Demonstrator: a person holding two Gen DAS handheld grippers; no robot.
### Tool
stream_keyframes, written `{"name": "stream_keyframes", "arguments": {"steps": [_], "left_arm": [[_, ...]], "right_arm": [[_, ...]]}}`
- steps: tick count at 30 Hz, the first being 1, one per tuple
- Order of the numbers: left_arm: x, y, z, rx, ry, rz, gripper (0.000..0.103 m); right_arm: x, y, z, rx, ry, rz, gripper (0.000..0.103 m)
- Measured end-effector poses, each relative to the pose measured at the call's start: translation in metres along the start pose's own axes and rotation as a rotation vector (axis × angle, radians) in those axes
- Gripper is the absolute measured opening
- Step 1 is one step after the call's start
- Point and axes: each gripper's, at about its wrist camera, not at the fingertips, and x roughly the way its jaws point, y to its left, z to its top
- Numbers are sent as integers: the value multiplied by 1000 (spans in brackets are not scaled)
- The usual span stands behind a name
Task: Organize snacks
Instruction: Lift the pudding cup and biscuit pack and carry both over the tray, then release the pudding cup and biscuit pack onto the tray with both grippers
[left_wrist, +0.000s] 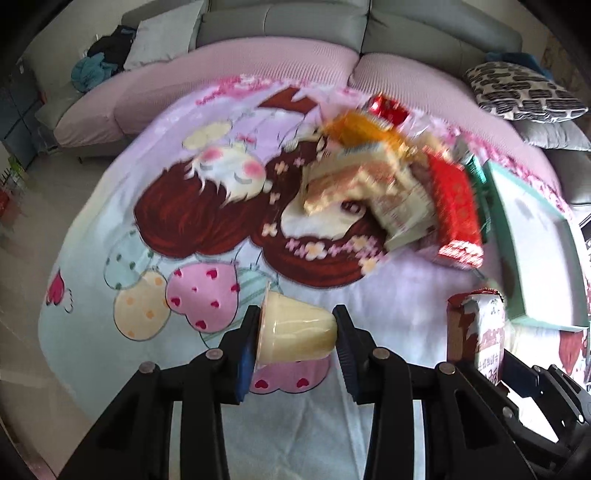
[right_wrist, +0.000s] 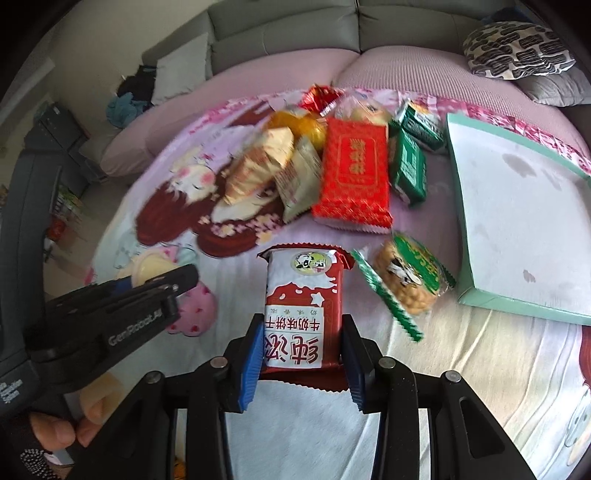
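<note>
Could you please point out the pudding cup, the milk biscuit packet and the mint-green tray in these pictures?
pudding cup (left_wrist: 295, 328): left wrist view, on its pale yellow side wall between the fingers.
milk biscuit packet (right_wrist: 303, 306): right wrist view, on its printed front face.
mint-green tray (right_wrist: 517, 206): right wrist view, on its bare white floor.

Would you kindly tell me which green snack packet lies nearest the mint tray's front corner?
The clear-windowed green biscuit packet, lying apart from the pile beside the tray.

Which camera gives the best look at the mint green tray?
The right wrist view. The shallow mint green tray with a white floor lies there nearly whole and sharp, right of the snack pile. The left wrist view catches it only at the right edge, squeezed and blurred.
</note>
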Motion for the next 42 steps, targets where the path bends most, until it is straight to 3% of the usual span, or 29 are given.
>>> {"name": "stream_keyframes", "arguments": {"steps": [8,19,25,30,37,42], "left_arm": [[-28,-40,22,59,-71,-29,41],[-23,-171,65,281,-102,-169,41],[24,-227,87,303,-45,-229,41],[51,-261,102,325,-42,-252,41],[69,-289,121,346,-83,-277,41],[85,-295,121,340,-68,-270,41]], "right_arm": [[-47,-10,12,17,-114,18,42],[-87,-123,58,261,-245,-254,42],[-79,-183,75,325,-288,-318,42],[-60,-225,76,375,-263,-354,42],[-46,-266,84,444,-258,-377,42],[-39,-279,84,468,-246,-386,42]]}}
